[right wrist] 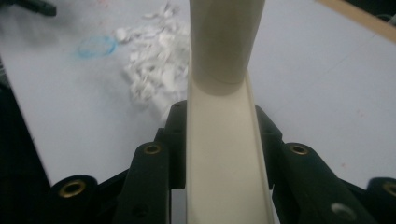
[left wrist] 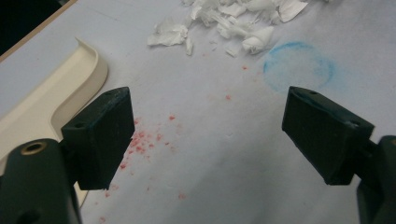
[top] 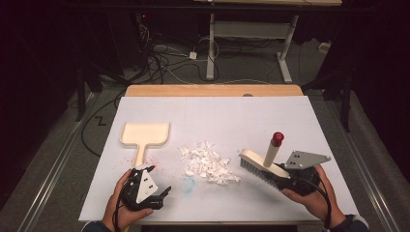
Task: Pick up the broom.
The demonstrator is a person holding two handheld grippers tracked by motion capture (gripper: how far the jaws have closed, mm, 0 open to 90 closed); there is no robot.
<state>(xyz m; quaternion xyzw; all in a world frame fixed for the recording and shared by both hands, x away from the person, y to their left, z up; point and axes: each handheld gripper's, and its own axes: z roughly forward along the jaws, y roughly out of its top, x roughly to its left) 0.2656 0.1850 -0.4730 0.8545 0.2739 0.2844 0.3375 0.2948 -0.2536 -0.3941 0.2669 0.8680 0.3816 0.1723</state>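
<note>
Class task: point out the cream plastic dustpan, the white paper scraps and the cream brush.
Cream plastic dustpan [top: 145, 133], high view, pan floor.
White paper scraps [top: 208, 164], high view, heap's middle.
Cream brush [top: 270, 153], high view, handle shaft.

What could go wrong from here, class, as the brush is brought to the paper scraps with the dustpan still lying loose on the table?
1. The right gripper clamps the brush by one end of its head, so it may twist in the jaws during a sweep.
2. The dustpan lies unheld beside the open left gripper, so pushed paper scraps could shove it away.
3. The scraps look light and may scatter.
</note>
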